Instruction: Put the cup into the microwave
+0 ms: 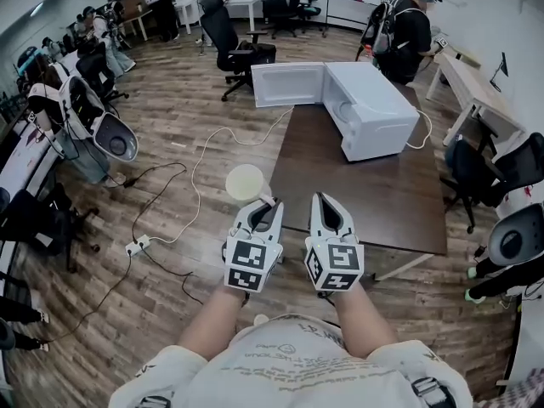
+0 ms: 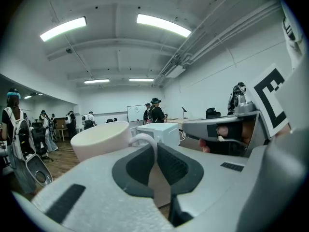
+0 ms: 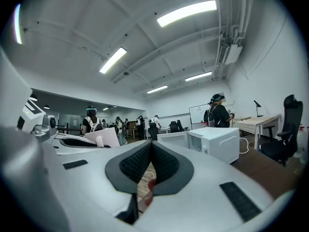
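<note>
A cream cup [image 1: 246, 182] hangs in the air off the table's near left corner, with my left gripper [image 1: 270, 201] shut on its handle [image 2: 145, 140]. In the left gripper view the cup's bowl [image 2: 101, 139] sits left of the pinched jaws. My right gripper [image 1: 321, 198] is beside it, over the near edge of the dark brown table [image 1: 340, 194], its jaws shut with nothing between them [image 3: 151, 146]. The white microwave [image 1: 370, 109] stands at the table's far end with its door [image 1: 287, 84] swung open to the left. It also shows ahead as the microwave [image 3: 215, 144] in the right gripper view.
A white cable [image 1: 204, 155] and a power strip [image 1: 136, 246] lie on the wooden floor to the left. Black office chairs [image 1: 234, 45] stand beyond the table. A person [image 1: 408, 28] stands behind the microwave, and several people are at the far left. A light desk [image 1: 476, 92] is at right.
</note>
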